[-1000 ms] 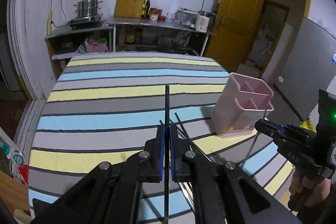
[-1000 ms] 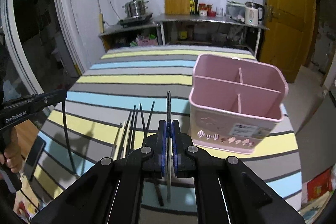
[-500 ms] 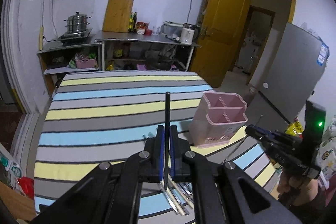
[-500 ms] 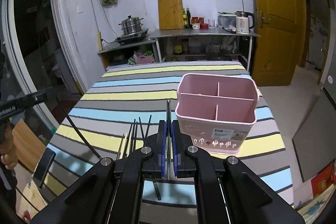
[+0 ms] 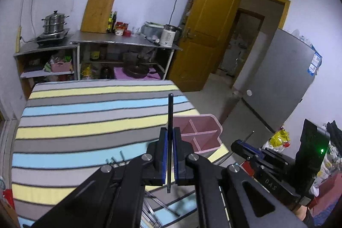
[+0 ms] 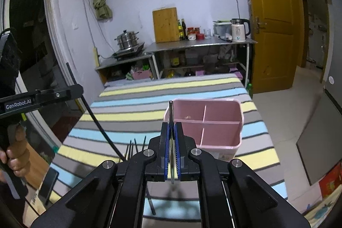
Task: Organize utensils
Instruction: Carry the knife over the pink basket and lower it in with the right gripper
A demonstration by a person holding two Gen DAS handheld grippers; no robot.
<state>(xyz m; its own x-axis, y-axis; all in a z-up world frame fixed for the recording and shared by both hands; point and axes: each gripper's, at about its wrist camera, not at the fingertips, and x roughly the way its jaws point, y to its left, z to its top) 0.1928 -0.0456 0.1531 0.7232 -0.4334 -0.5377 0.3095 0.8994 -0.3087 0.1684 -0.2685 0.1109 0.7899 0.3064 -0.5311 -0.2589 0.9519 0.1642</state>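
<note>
Your left gripper (image 5: 168, 155) clamps a black chopstick (image 5: 170, 112); your right gripper (image 6: 171, 149) clamps a metal chopstick (image 6: 171, 109), both above the table (image 6: 192, 87) near the pink holder (image 6: 222, 138).

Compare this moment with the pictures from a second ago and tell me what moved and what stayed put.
Both grippers rose and drew back from the striped table, so the pink caddy now looks smaller and lower. The left gripper lifted its black chopstick along; the right gripper lifted its metal chopstick. Nothing was let go. The caddy and the loose chopsticks on the table stayed where they were.
</note>
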